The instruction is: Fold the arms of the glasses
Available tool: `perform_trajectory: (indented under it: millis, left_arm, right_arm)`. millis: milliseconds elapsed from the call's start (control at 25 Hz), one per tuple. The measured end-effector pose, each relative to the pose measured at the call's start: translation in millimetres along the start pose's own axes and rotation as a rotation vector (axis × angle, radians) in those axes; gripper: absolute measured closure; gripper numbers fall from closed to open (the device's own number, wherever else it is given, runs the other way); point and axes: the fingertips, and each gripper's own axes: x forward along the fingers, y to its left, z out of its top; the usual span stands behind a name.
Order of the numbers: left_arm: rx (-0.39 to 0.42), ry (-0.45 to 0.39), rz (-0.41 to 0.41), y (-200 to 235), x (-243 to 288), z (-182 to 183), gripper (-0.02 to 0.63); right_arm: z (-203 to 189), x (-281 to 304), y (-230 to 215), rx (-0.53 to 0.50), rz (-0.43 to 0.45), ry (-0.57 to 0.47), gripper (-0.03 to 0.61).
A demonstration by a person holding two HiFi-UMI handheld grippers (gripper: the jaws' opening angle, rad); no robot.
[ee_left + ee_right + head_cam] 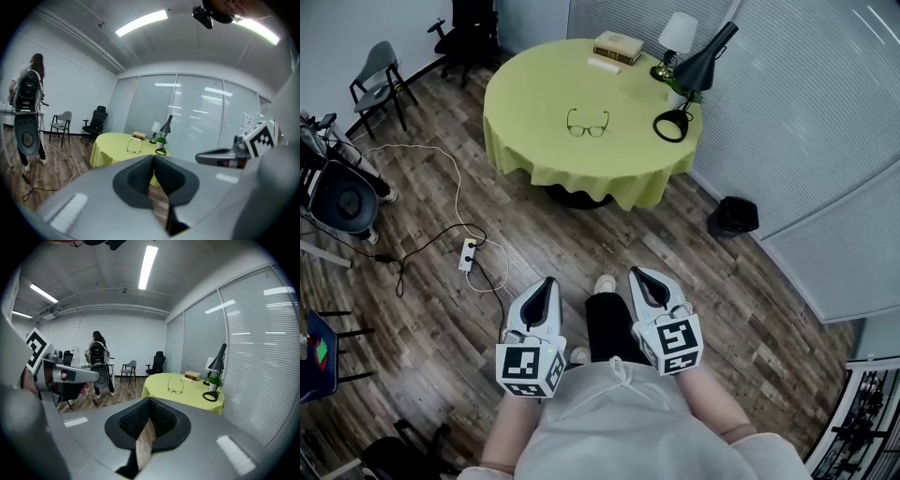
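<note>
A pair of dark-framed glasses (587, 125) lies with its arms spread on the round table's yellow cloth (534, 150), well ahead of me. In the left gripper view the glasses (134, 146) look small and far, and the right gripper view also shows the glasses (176, 386) at a distance. My left gripper (546, 285) and right gripper (637, 276) are held low over the wooden floor, side by side, both pointing at the table. Both have their jaws shut with nothing between them.
On the table stand a black desk lamp (694, 80), a white lamp (675, 42) and books (618, 46). A black bin (732, 216) sits right of the table. Cables and a power strip (469, 253) lie on the floor at left. Chairs (380, 80) and a person (97, 364) stand farther off.
</note>
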Motion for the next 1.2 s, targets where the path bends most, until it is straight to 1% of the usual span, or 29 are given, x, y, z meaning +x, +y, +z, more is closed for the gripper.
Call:
perform_trajectory:
  millis: [160, 400, 480, 560, 640, 840, 960, 1080, 1200]
  left_arm:
    - [-0.013, 0.006, 0.043, 24.0, 35.1, 1.6, 0.607]
    - [-0.013, 0.036, 0.093, 57.1, 114.8, 18.0, 0.607]
    - [-0.012, 0.042, 0.099, 65.5, 147.0, 27.8, 0.607]
    - [-0.011, 0.045, 0.102, 70.9, 179.4, 37.8, 0.607]
    - [-0.004, 0.049, 0.104, 73.8, 213.7, 47.9, 0.607]
    - [0.023, 0.07, 0.106, 84.9, 296.6, 64.8, 0.607]
    - [-0.006, 0.075, 0.123, 98.2, 335.7, 69.4, 0.607]
    - [-0.039, 0.096, 0.114, 102.9, 370.7, 67.5, 0.607]
    - [-0.028, 0.128, 0.107, 105.3, 397.5, 63.7, 0.607]
  right_arm:
    - [4.7, 44.3, -16.5, -0.028, 0.036, 0.01, 0.578]
    - [19.8, 123.4, -57.6, -0.033, 0.096, 0.03, 0.578]
    - [29.4, 150.0, -75.4, -0.018, 0.125, 0.024, 0.578]
    - [36.6, 175.7, -92.9, 0.01, 0.174, 0.027, 0.578]
    - [42.9, 201.1, -115.8, 0.022, 0.2, 0.031, 0.578]
    - [54.0, 262.5, -172.8, 0.03, 0.203, 0.034, 0.578]
    - [55.6, 293.4, -194.1, 0.027, 0.209, 0.052, 0.578]
    - [52.9, 318.8, -217.1, 0.031, 0.201, 0.081, 0.578]
    - [48.1, 338.6, -235.5, 0.05, 0.197, 0.11, 0.578]
